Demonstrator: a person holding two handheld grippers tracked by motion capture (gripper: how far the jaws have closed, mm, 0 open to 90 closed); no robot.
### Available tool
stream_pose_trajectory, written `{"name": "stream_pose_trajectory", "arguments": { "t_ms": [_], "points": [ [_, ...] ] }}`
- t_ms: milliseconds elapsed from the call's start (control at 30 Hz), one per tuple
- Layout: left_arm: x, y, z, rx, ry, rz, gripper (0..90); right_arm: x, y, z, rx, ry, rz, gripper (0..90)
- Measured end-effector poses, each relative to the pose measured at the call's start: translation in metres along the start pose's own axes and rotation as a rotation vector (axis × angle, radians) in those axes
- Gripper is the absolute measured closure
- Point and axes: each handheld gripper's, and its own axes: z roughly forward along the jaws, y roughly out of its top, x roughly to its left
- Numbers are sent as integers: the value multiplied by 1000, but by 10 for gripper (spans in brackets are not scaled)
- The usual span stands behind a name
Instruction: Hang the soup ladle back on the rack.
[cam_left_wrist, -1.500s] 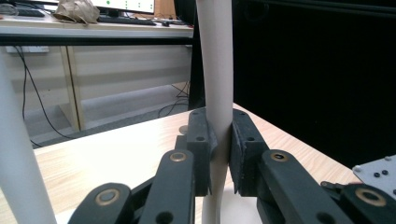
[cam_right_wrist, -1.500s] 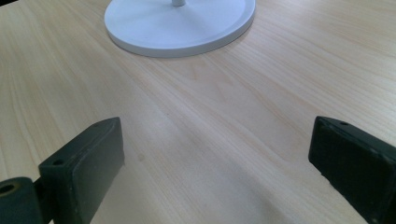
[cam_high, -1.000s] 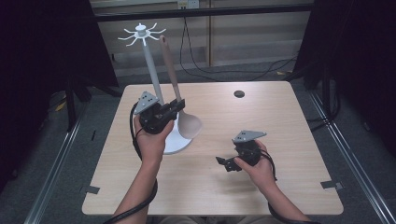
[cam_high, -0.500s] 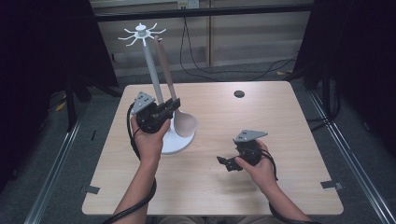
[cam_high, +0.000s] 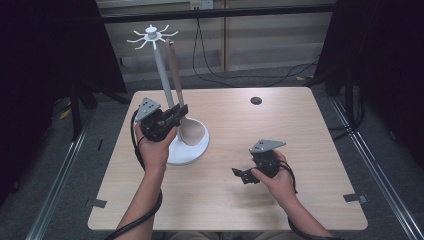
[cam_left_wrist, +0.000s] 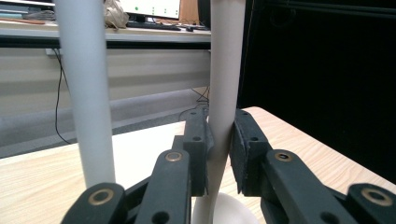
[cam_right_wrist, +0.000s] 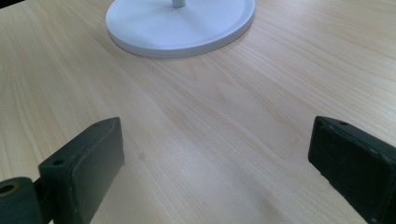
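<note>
While left gripper (cam_left_wrist: 219, 154) clamps spoon (cam_high: 192, 131), right gripper (cam_right_wrist: 215, 172) gapes above table (cam_high: 310, 130)

High view looks down and forward over the white stand (cam_high: 170, 115). Both gripper views sit close, sharing that stand's base (cam_right_wrist: 180, 25)

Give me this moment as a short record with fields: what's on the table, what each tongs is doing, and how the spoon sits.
table: light wooden table
stand: white utensil stand, round base, upright pole, hooks on top
spoon: wooden spoon, handle up beside the pole, bowl low over the base
left tongs: left tongs, jaws closed on the spoon's handle
right tongs: right tongs, jaws wide apart, nothing between them, low over bare table
other: small dark disc near the far edge
</note>
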Motion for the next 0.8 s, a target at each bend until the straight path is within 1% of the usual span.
{"name": "stream_pose_trajectory", "arguments": {
  "t_ms": [167, 267, 367, 600, 700, 800],
  "points": [
    [3, 2, -2, 5, 1, 7, 756, 0, 0, 1, -1, 1, -5, 29],
    [4, 2, -3, 3, 7, 1, 745, 1, 0, 1, 0, 4, -7, 29],
    [6, 3, -4, 5, 1, -4, 724, 1, 0, 1, 4, 1, -4, 29],
    [6, 3, -3, 7, 3, -5, 712, 1, 0, 2, 2, 1, -5, 29],
    [6, 3, -3, 10, -3, -2, 699, 1, 0, 1, 1, 2, -4, 29],
    [5, 3, -3, 11, 1, -5, 674, 0, 0, 1, 2, 1, -4, 29]
  ]
}}
